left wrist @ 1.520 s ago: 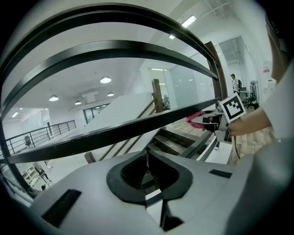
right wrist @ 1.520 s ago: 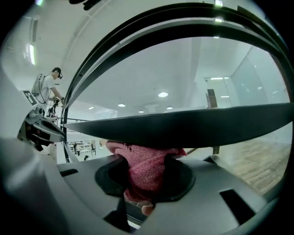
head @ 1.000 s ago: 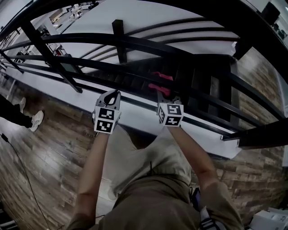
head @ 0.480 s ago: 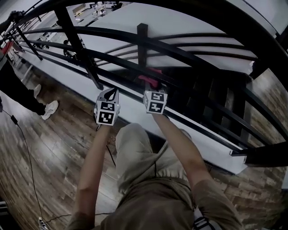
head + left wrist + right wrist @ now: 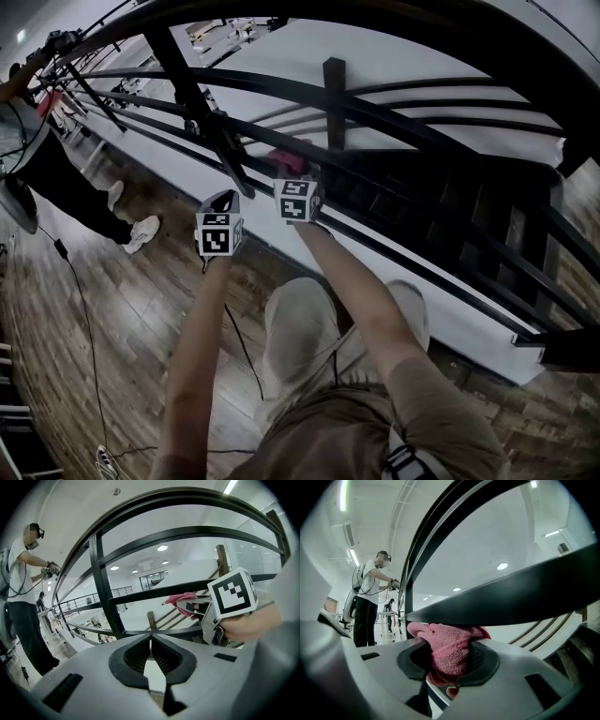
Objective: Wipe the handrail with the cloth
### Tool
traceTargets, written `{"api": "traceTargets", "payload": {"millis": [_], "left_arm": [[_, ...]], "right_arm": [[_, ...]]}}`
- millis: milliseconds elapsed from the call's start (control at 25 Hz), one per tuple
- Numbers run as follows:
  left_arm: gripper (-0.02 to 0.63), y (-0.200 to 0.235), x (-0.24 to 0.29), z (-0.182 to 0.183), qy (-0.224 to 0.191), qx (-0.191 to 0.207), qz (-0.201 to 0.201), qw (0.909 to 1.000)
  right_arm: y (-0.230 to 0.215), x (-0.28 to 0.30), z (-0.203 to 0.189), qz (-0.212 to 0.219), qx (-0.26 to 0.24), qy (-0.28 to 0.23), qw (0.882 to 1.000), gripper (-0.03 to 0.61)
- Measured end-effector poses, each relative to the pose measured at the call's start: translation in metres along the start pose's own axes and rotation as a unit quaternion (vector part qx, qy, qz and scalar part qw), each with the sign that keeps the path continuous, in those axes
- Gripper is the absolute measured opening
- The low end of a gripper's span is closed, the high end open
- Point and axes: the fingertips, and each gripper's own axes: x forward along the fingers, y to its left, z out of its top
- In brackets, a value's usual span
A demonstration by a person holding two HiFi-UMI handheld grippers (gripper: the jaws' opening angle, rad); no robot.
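Right now the right gripper (image 5: 450, 660) has its jaws clamped on a bunched pink terry cloth (image 5: 451, 644), and the cloth is touching a black metal handrail bar (image 5: 520, 592) that crosses just above it. The left gripper (image 5: 151, 641) hangs just beside the right one, on its left in the head view, with jaws closed and nothing between them, clear of the bars. Further along the railing, another person in a white tee & dark trousers (image 5: 21, 588) stands on the wood-plank floor (image 5: 141, 309), hands up at the top rail.
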Motion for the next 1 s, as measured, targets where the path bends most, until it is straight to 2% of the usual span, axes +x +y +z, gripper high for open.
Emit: {"api": "traceTargets", "payload": {"millis": [160,360,480,640,840,920,1000], "left_arm": [[0.02,0.036,-0.006,0.002,0.005,-0.016,0.04,0.9991],[0.02,0.065,-0.008,0.002,0.009,-0.049,0.092,0.9946],[0.02,0.077,-0.015,-0.007,0.009,-0.032,0.091,0.9953],[0.02,0.077,-0.029,-0.018,0.007,-0.027,0.082,0.9962],[0.02,0.079,-0.04,-0.02,0.006,-0.004,0.084,0.9964],[0.02,0.078,-0.043,-0.025,0.008,0.003,0.085,0.9964],[0.02,0.077,-0.045,-0.03,0.011,0.002,0.085,0.9963]], "right_arm": [[0.029,0.031,0.002,0.01,0.016,-0.006,1.0,0.124],[0.073,0.08,-0.004,0.032,0.011,-0.011,0.999,0.124],[0.112,0.115,-0.008,0.048,-0.006,-0.014,0.999,0.124],[0.143,0.149,-0.012,0.072,-0.058,-0.018,0.996,0.124],[0.188,0.18,-0.019,0.145,-0.167,0.001,0.975,0.123],[0.199,0.19,-0.033,0.172,-0.177,0.043,0.968,0.121],[0.2,0.192,-0.059,0.195,-0.192,0.114,0.955,0.116]]}}
